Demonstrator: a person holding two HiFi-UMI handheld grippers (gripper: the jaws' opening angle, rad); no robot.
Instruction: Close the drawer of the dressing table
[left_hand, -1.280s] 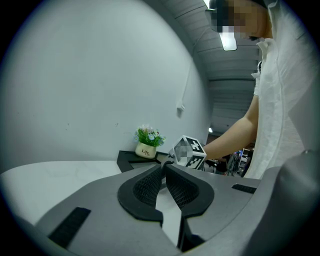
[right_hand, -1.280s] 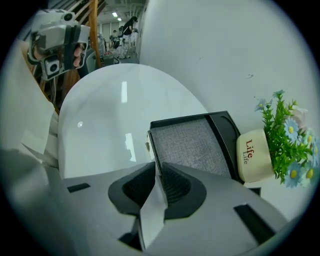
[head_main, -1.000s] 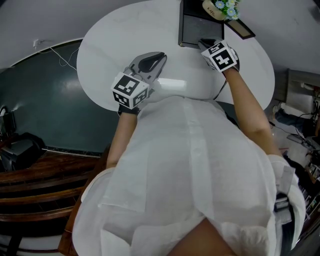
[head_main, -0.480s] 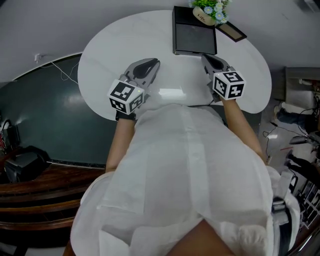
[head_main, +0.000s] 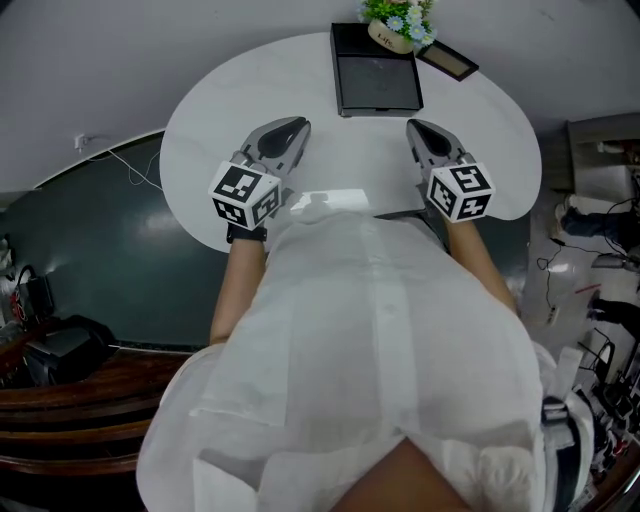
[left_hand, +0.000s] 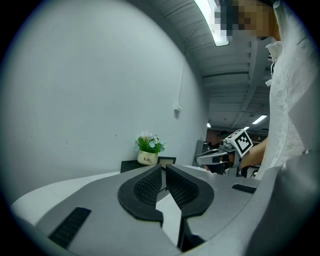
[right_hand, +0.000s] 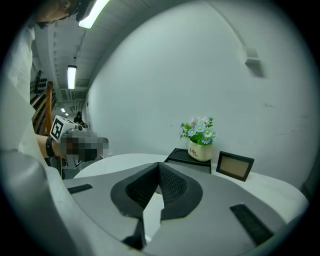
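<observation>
**White bench (head_main: 200, 110), two shut claws above its near rim**

Over the near side the left claw (head_main: 295, 127) hovers, jaws drawn together and empty. Beyond, by the wall, sit a dark tray (head_main: 377, 85) and a flower pot (head_main: 395, 35). Further right, the right claw (head_main: 417, 128) is likewise closed on nothing. The drawer is largely hidden by the person's white garment (head_main: 380, 350). A dark strip (head_main: 400, 214) at the rim beneath the right claw is probably its front. It lies below and behind the tips, nearest the right hand, to be pushed toward the wall.
</observation>
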